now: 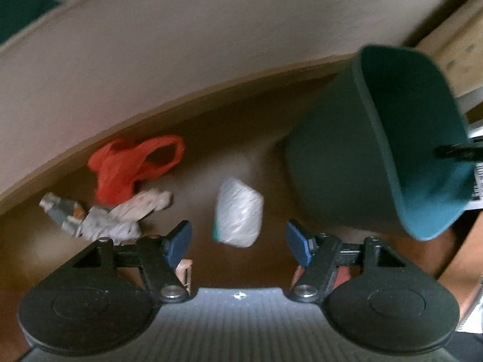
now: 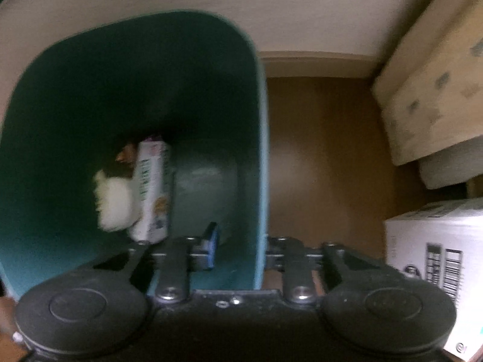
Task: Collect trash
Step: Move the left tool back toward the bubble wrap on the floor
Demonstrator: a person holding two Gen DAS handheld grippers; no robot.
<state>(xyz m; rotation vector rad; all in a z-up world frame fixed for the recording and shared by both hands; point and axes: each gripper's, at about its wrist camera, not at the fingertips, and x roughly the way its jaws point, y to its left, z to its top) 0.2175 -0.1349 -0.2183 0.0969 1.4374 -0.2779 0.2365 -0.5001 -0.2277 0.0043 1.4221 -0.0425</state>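
A teal trash bin (image 1: pixel 362 157) is held tilted above the brown floor. My right gripper (image 2: pixel 238 250) is shut on the bin's rim (image 2: pixel 261 181), one finger inside and one outside. Inside the bin lie a white carton (image 2: pixel 152 190) and a pale fluffy wad (image 2: pixel 113 202). My left gripper (image 1: pixel 238 241) is open and empty, just above a white crumpled plastic packet (image 1: pixel 238 211) on the floor. To its left lie a red plastic bag (image 1: pixel 132 166), a crumpled white paper (image 1: pixel 126 214) and a small grey wrapper (image 1: pixel 62 211).
A beige wall with a baseboard (image 1: pixel 181 69) runs behind the trash. Cardboard boxes (image 2: pixel 434 84) and a white printed box (image 2: pixel 437 259) stand at the right. Bare brown floor (image 2: pixel 323 157) lies between the bin and the boxes.
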